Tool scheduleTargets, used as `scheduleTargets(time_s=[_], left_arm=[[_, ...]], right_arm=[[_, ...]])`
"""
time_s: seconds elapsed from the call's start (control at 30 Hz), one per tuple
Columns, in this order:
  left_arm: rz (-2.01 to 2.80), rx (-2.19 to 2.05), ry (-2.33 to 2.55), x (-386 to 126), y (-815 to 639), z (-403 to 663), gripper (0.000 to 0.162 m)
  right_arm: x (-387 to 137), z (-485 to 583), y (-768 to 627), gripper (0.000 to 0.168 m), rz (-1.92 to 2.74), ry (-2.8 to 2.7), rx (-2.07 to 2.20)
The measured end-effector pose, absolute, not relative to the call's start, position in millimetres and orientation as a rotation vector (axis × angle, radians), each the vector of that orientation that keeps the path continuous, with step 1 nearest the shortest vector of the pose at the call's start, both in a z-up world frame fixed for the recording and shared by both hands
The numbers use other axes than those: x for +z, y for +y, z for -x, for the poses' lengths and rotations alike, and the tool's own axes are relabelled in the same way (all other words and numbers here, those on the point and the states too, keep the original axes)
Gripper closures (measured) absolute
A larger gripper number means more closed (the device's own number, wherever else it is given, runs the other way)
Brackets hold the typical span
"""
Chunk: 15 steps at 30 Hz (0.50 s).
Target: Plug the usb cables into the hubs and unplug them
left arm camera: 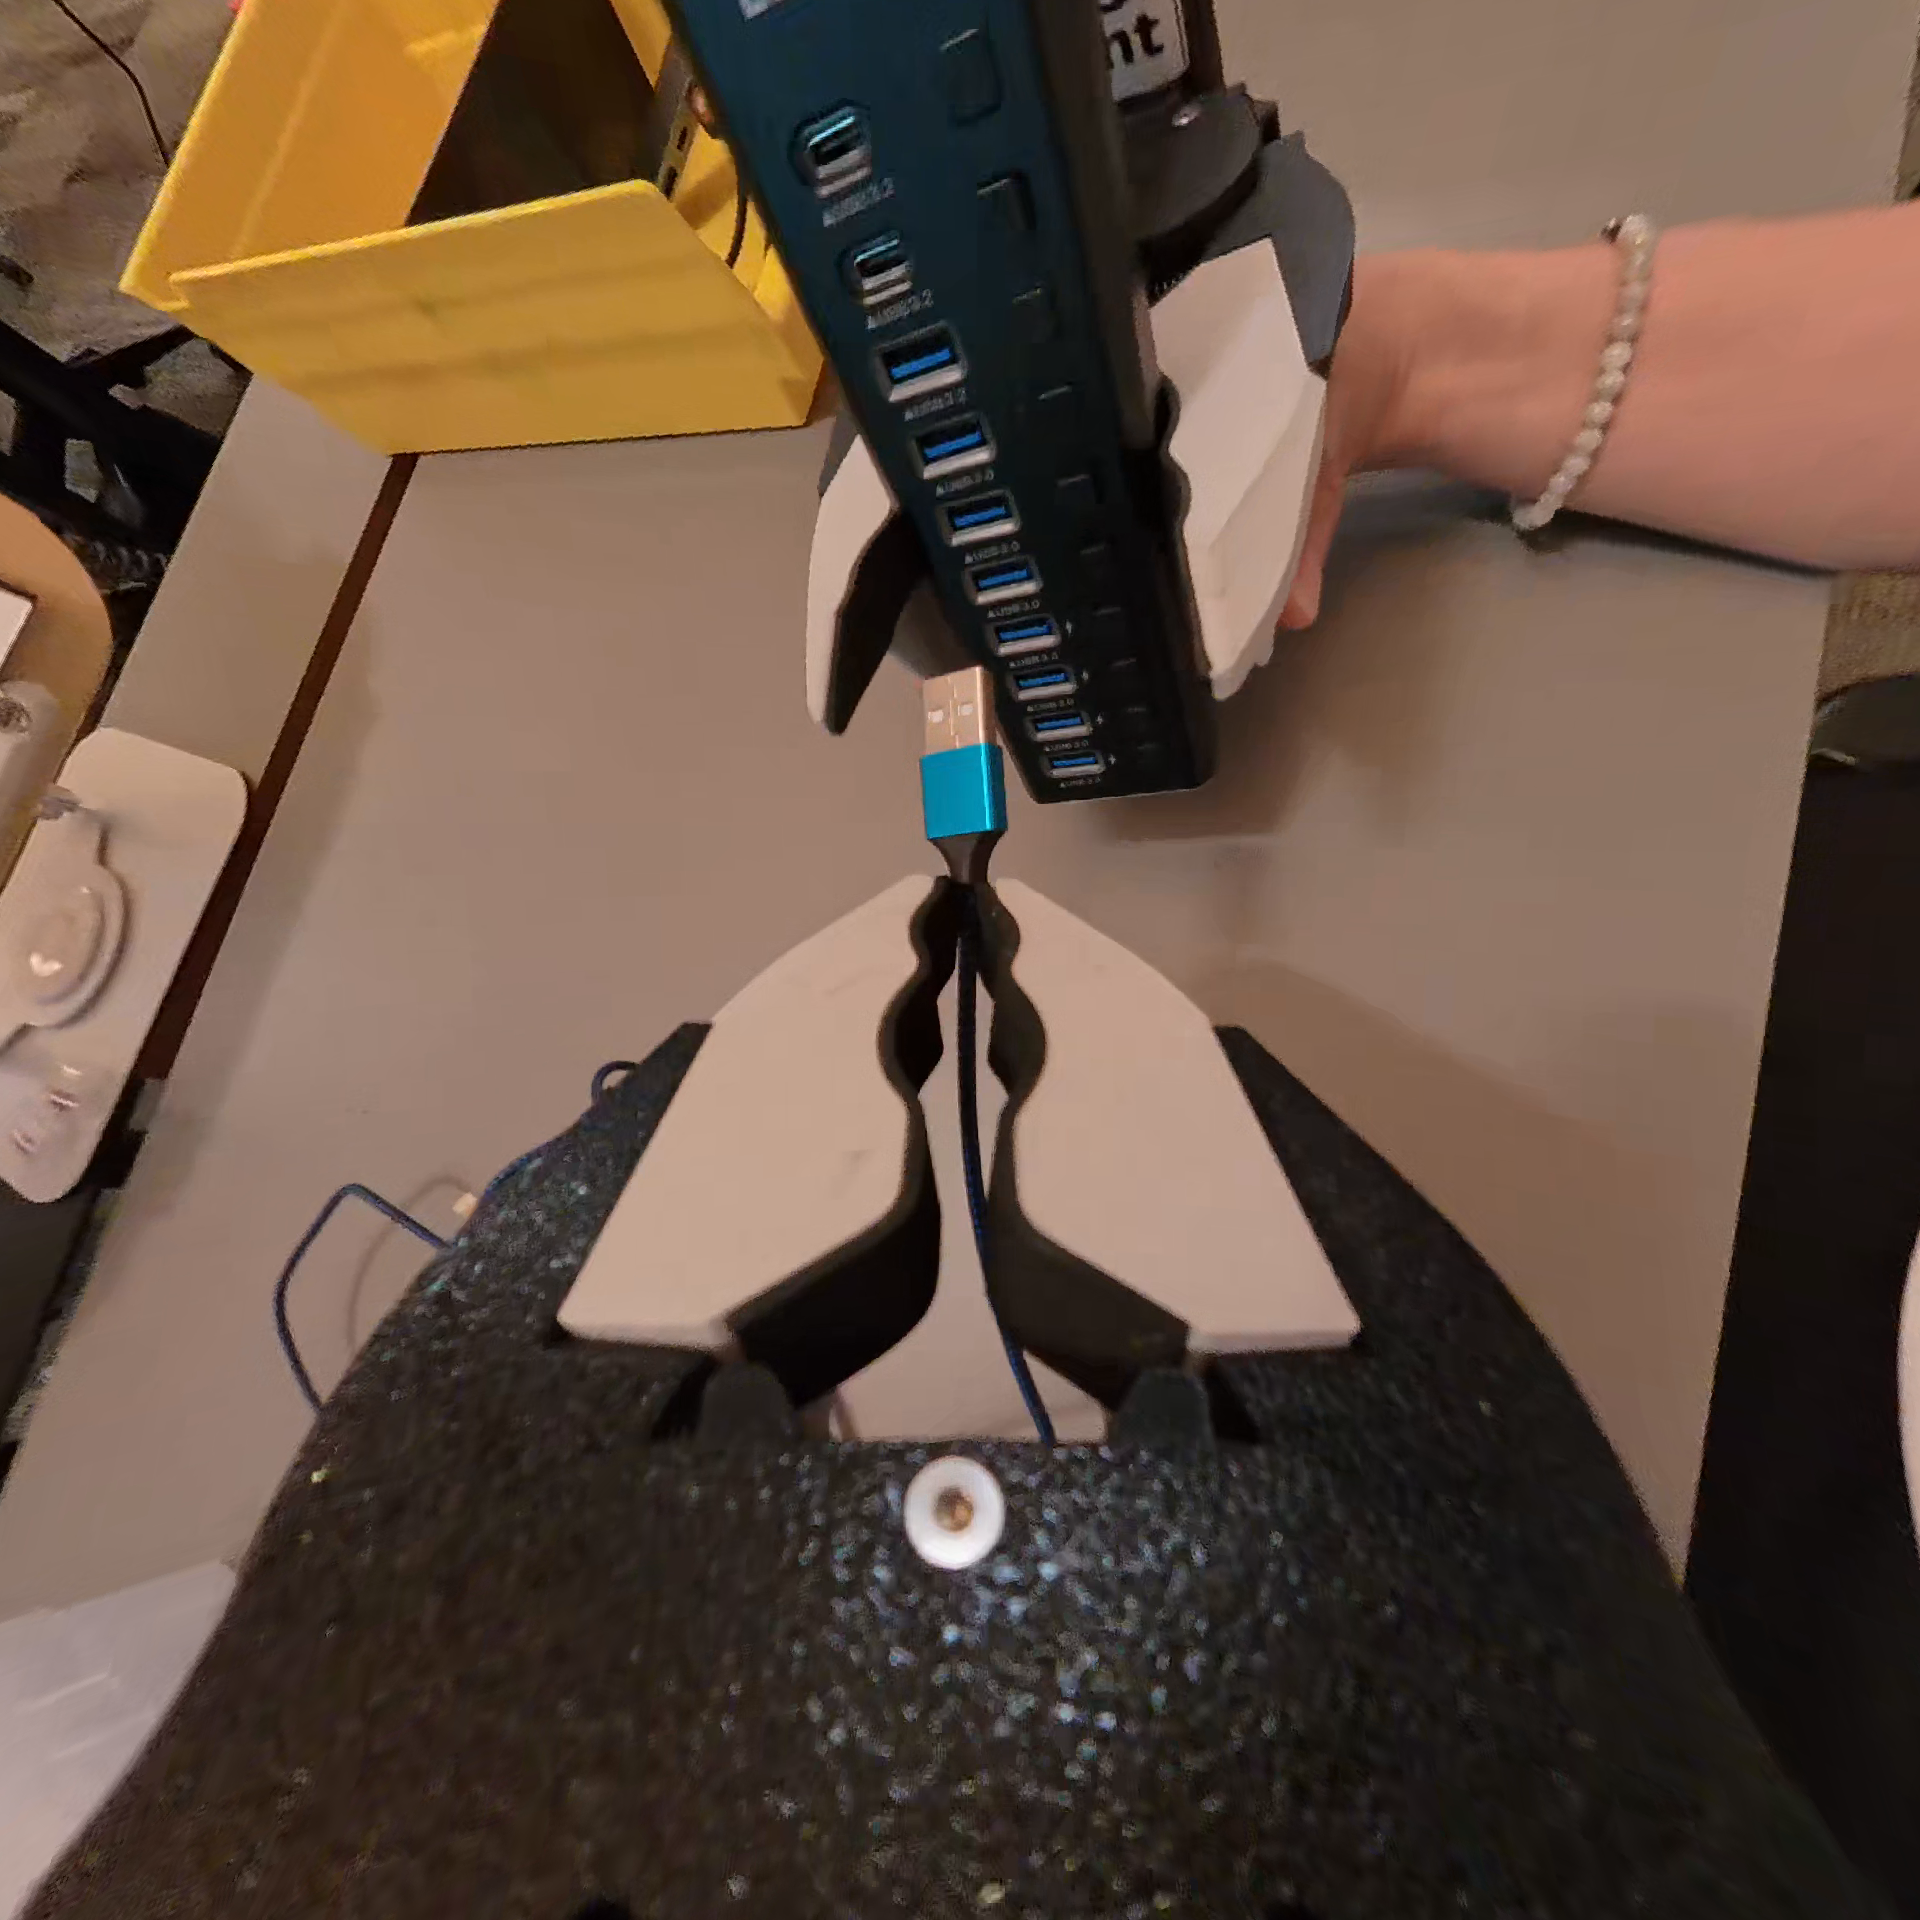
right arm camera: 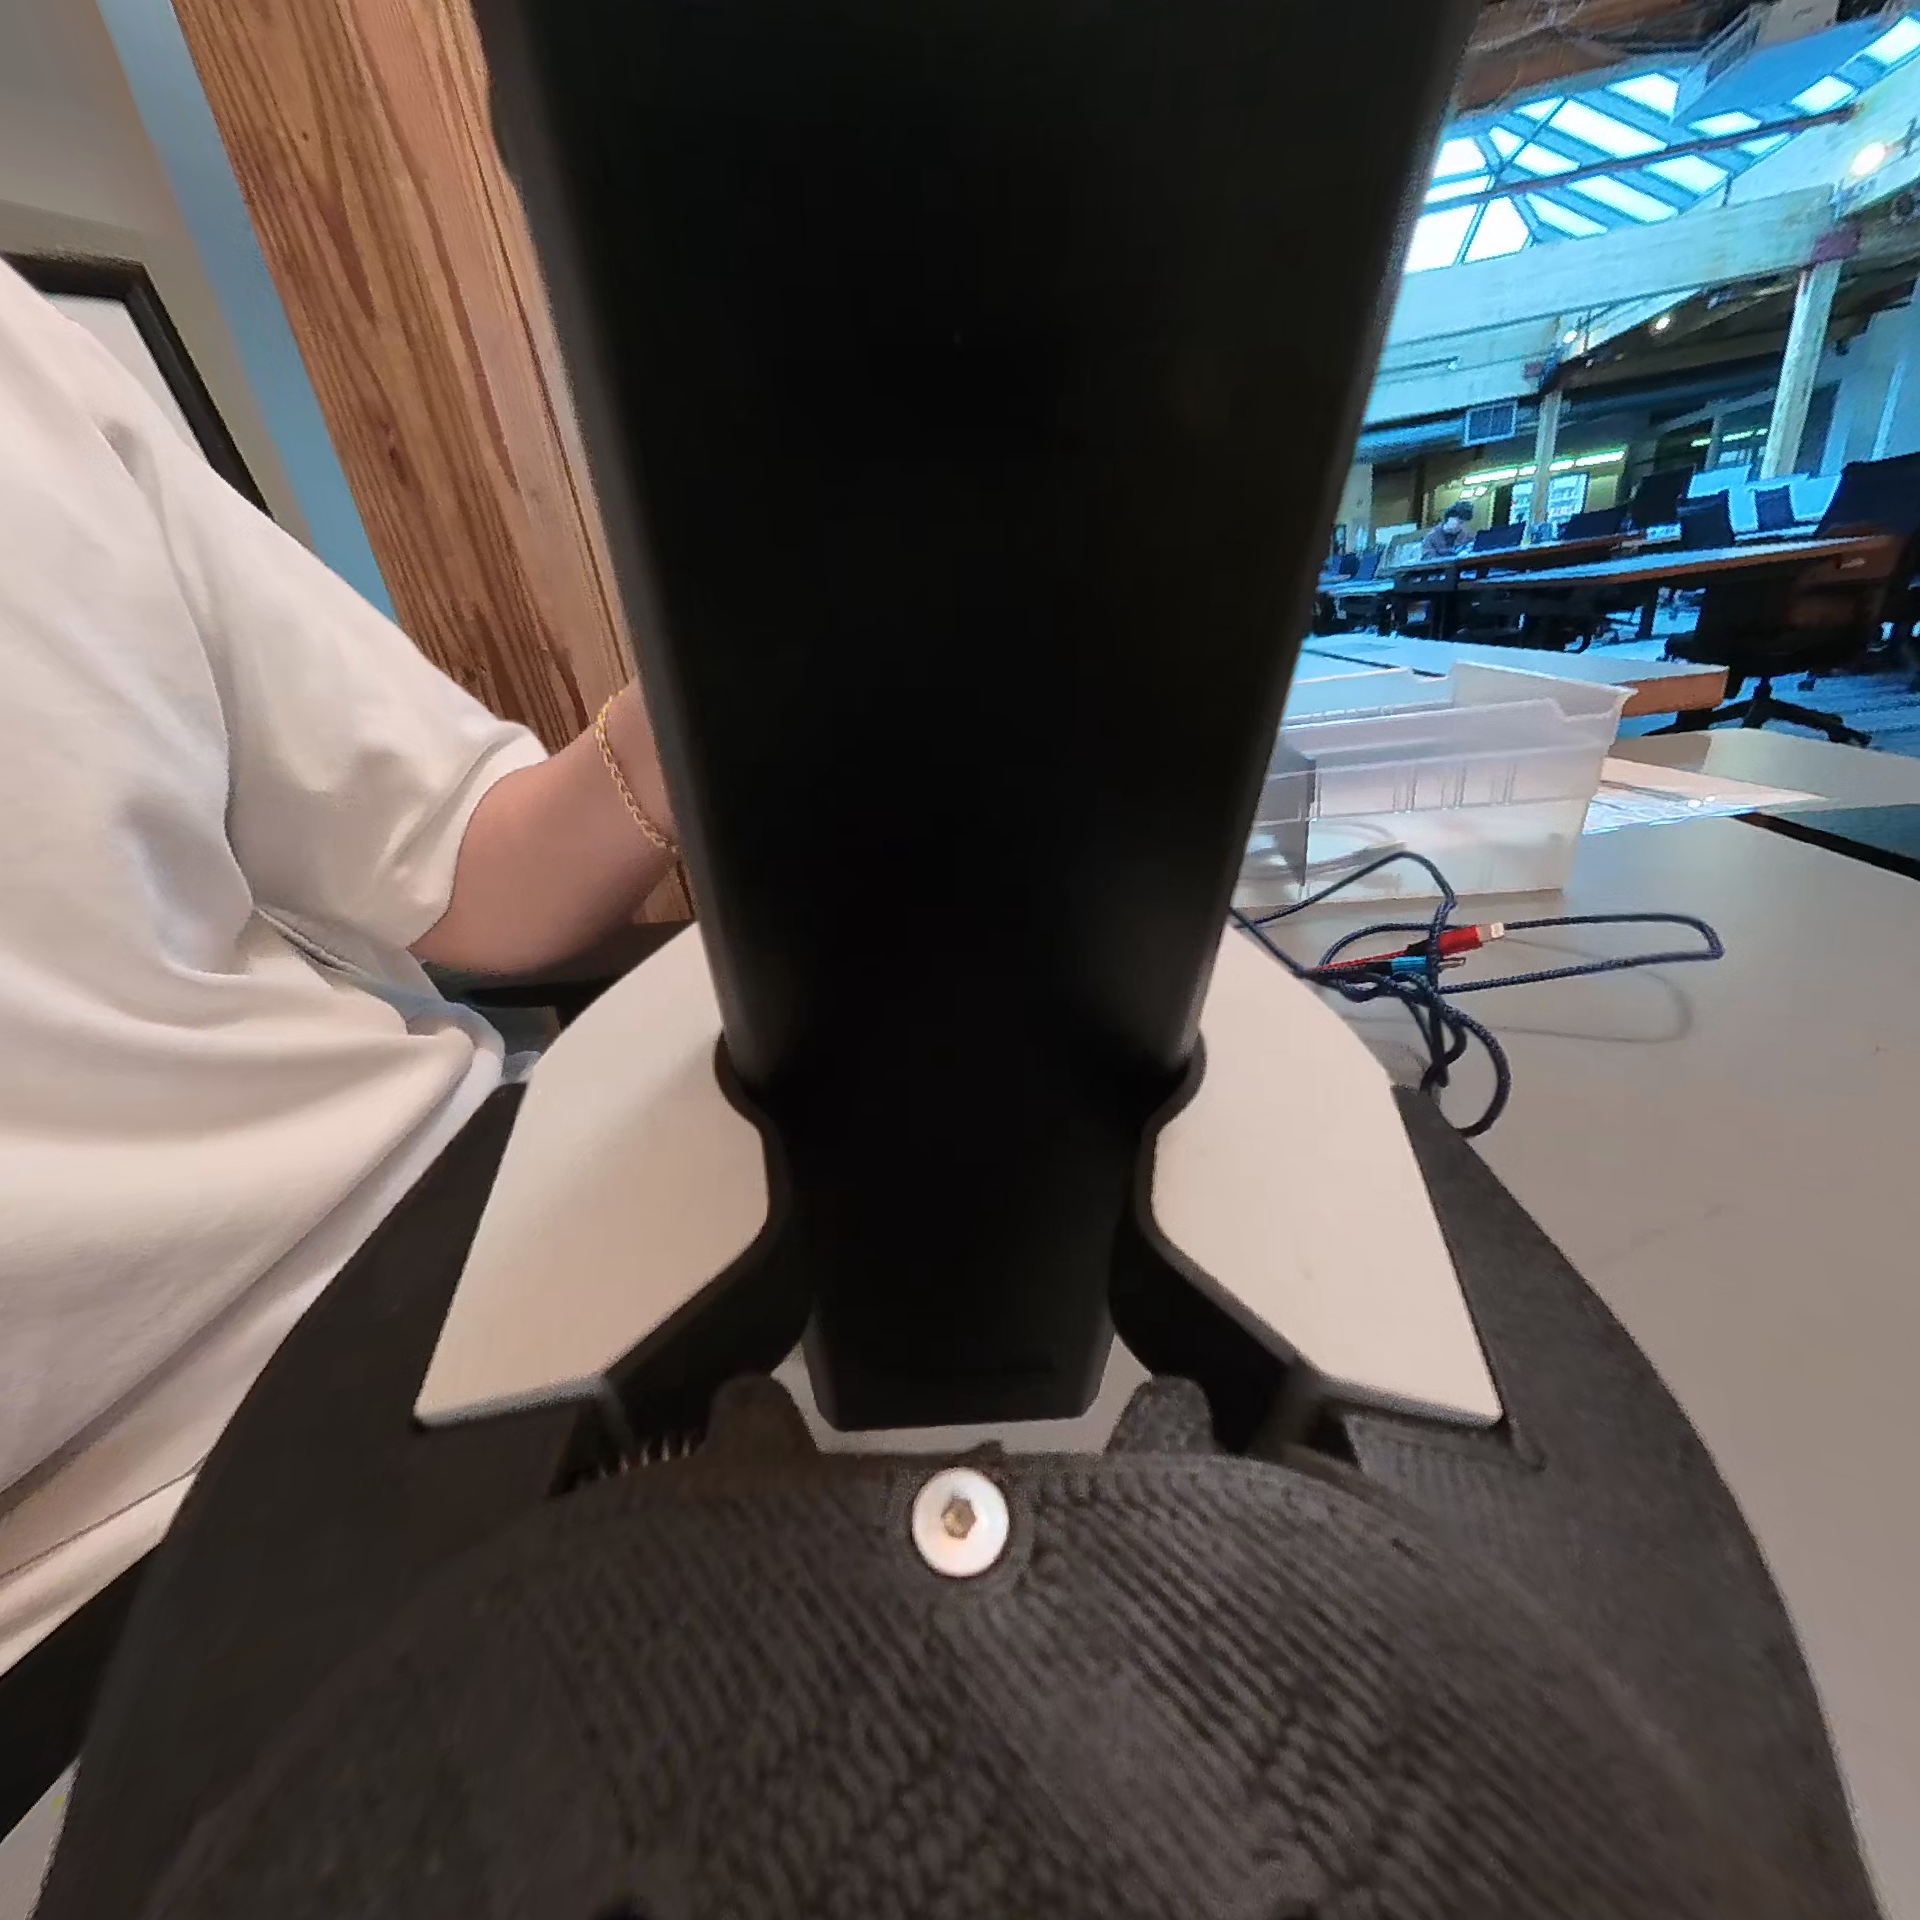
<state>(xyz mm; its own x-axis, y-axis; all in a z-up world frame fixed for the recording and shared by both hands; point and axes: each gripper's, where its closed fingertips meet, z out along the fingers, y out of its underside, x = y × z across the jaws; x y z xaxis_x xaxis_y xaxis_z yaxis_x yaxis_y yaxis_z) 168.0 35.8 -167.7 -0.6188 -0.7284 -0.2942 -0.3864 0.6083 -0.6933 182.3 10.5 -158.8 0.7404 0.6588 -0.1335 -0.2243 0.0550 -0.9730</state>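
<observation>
My left gripper (left arm camera: 966, 883) is shut on a dark braided USB cable (left arm camera: 971, 1143), just behind its blue-sleeved USB-A plug (left arm camera: 961, 758). The plug points up, its metal tip beside the lower ports of a long dark hub (left arm camera: 997, 436) with a row of blue ports. The plug is outside the ports. My right gripper (left arm camera: 1039, 644) is shut on the hub and holds it tilted above the table. In the right wrist view the hub's black back (right arm camera: 956, 520) fills the middle, clamped between the gripper (right arm camera: 956, 1060) fingers.
A yellow bin (left arm camera: 468, 260) stands at the back left on the grey table (left arm camera: 520, 727). A person's hand with a bead bracelet (left arm camera: 1590, 374) is at the right. Loose cables with red and blue plugs (right arm camera: 1434, 956) lie by a clear plastic tray (right arm camera: 1455, 790). Only a small space, under 4 cm, lies between the two pairs of fingers.
</observation>
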Motion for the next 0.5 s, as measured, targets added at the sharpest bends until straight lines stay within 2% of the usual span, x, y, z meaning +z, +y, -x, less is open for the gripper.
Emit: scheduleTargets(time_s=[0.5], left_arm=[[0.81, -0.618, 2.447, -177.2, 24.8, -189.0, 0.16]], right_arm=[[-166.3, -175.9, 17.7, 0.095, 1.43, -0.414, 0.683]])
